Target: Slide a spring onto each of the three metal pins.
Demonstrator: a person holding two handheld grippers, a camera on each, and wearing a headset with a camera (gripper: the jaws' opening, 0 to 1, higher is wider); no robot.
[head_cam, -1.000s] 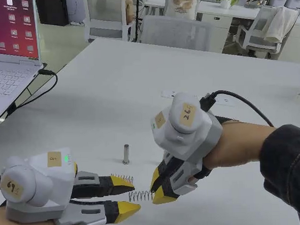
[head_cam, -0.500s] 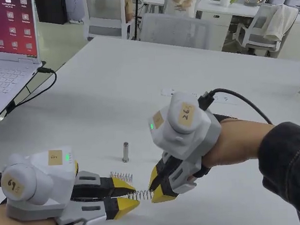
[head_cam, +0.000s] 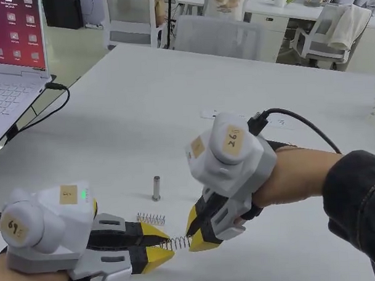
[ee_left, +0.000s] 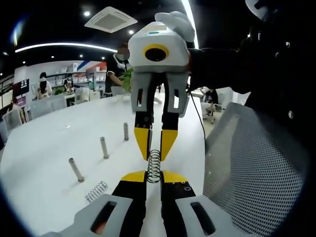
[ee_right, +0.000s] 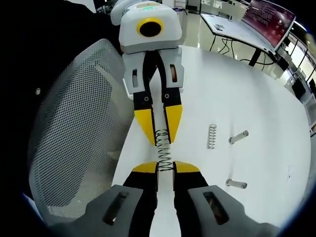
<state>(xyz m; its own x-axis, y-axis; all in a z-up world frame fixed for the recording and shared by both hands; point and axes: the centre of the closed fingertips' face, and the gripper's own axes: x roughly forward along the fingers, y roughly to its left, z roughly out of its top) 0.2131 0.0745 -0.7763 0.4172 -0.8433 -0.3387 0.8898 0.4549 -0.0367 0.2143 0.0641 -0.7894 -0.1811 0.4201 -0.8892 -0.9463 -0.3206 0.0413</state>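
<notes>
We see an open laptop (head_cam: 12, 54) left of the white table (head_cam: 174, 98), a black cable (head_cam: 52, 86) plugged into its side, and a grey mesh chair (head_cam: 218, 41) beyond the table's far edge.

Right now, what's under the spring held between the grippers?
Bare table lies under the spring's middle. Its two ends are hidden between the tips of the left gripper and right gripper.

Your left gripper (head_cam: 164, 245) and right gripper (head_cam: 194, 234) have white bodies, black jaws, yellow ends. The spring (head_cam: 179, 242) is silver, the table (head_cam: 143, 105) white, your sleeve (head_cam: 356, 196) dark.
</notes>
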